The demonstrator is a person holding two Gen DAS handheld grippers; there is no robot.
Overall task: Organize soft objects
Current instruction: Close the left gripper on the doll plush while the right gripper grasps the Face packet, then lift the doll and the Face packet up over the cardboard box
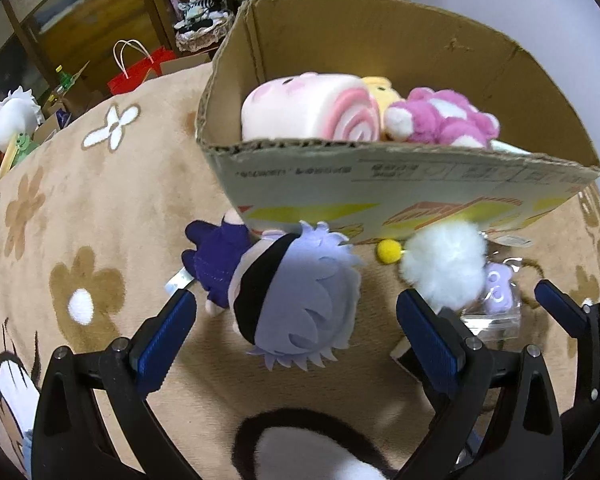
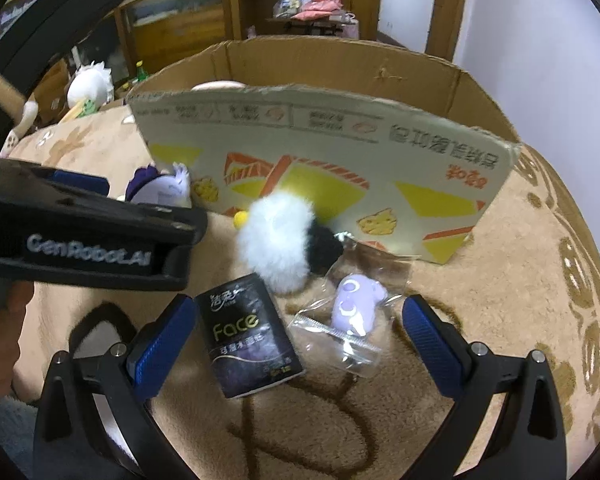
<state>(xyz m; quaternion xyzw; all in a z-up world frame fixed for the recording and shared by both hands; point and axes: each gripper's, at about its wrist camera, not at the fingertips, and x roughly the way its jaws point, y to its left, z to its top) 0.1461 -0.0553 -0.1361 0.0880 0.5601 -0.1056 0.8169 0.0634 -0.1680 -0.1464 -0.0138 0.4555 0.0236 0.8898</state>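
The left gripper (image 1: 296, 332) is spread wide around the blindfolded plush (image 1: 296, 292); the right gripper (image 2: 296, 340) is spread wide, a tissue pack (image 2: 250, 336) lying between its jaws.

Cardboard box (image 1: 380, 188) top open, doll (image 1: 292, 292) and pompom (image 1: 444, 268) crowding its front

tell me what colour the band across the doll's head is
Black, across the pale lavender hair of the doll; clearest in the left wrist view.
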